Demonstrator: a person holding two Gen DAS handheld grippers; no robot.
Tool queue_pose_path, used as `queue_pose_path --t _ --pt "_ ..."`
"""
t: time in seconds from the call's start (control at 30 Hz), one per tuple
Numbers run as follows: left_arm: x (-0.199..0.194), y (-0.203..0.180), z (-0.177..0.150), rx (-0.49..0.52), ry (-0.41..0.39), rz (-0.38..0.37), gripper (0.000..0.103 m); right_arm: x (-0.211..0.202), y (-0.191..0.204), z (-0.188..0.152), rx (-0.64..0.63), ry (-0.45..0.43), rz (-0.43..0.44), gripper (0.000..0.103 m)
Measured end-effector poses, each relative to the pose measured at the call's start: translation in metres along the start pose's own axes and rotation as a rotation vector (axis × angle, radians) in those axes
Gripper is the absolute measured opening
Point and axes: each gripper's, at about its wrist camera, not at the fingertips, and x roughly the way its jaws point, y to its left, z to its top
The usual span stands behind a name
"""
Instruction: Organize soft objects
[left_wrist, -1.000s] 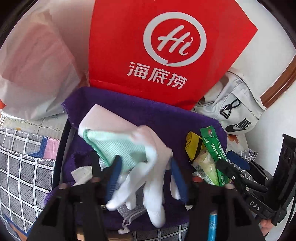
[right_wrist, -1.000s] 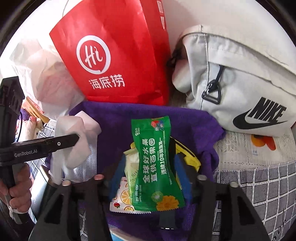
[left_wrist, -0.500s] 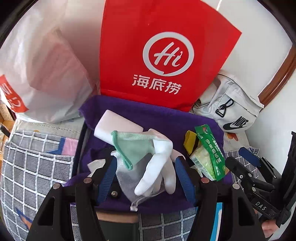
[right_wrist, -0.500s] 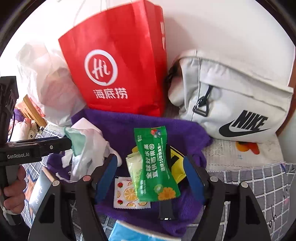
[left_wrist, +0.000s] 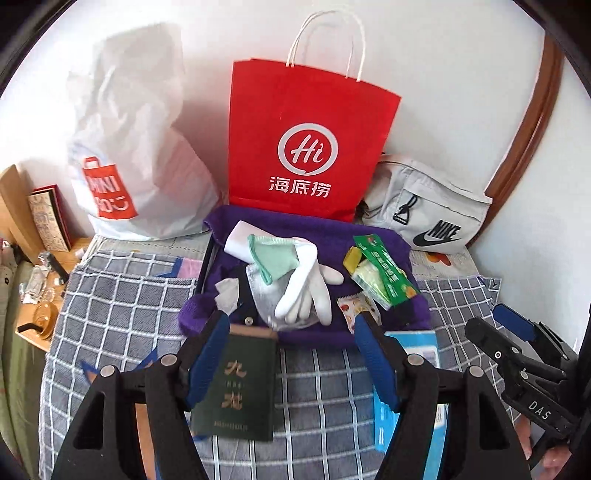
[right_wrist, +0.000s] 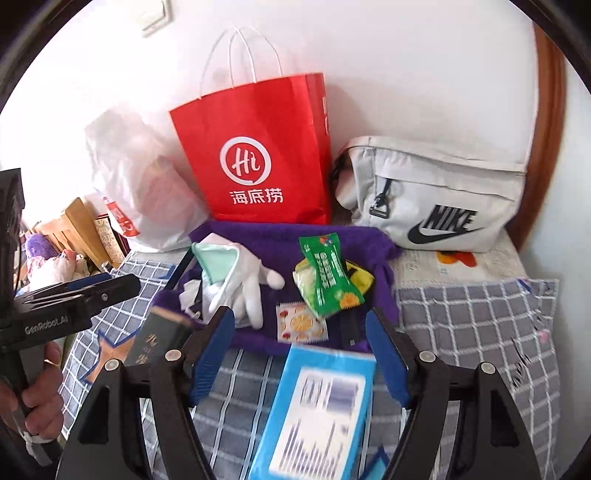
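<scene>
A purple towel (left_wrist: 325, 230) (right_wrist: 354, 240) lies on the checked bedspread. On it rest a white glove (left_wrist: 308, 280) (right_wrist: 247, 284), a mint green cloth (left_wrist: 275, 256) (right_wrist: 216, 256), a green snack packet (left_wrist: 386, 271) (right_wrist: 328, 277) and a fruit-print sachet (right_wrist: 301, 321). My left gripper (left_wrist: 291, 354) is open and empty, hovering in front of the towel above a dark green booklet (left_wrist: 236, 391). My right gripper (right_wrist: 301, 354) is open and empty, above a blue box (right_wrist: 317, 410).
A red paper bag (left_wrist: 306, 147) (right_wrist: 258, 155), a white plastic bag (left_wrist: 133, 147) and a grey Nike pouch (left_wrist: 428, 210) (right_wrist: 432, 195) stand against the wall behind the towel. A wooden side table (left_wrist: 33, 236) with clutter is at the left.
Both grippers have pulled back and up from the towel. The left let go of the white glove and the right let go of the green packet; both now lie on the towel.
</scene>
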Motion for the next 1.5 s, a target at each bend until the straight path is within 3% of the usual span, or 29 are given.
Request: queue_pose_path --t 0.07,0.2,0.4,0.57,0.93,1.5 --pt "-0.02 -0.001 -0.012 -0.002 -0.016 0.0 0.072 -0.021 0.004 -0.01 0.004 -0.025 -0.013 0.073" --pt "-0.051 -0.006 -0.033 0.004 -0.036 0.001 0.078 -0.059 0.011 -0.03 0.0 -0.067 -0.038 0.089" --pt "-0.091 -0.018 -0.076 0.026 -0.074 0.033 0.087 -0.109 0.02 -0.065 -0.01 -0.123 -0.089 0.101" --pt "-0.116 -0.024 -0.107 0.039 -0.106 0.083 0.092 -0.137 0.025 -0.096 -0.01 -0.11 -0.132 0.102" --pt "-0.17 -0.033 -0.161 0.045 -0.158 0.152 0.093 -0.201 0.03 -0.154 0.008 -0.149 -0.144 0.102" --pt "-0.213 -0.044 -0.189 0.044 -0.23 0.168 0.093 -0.251 0.028 -0.185 0.018 -0.202 -0.132 0.102"
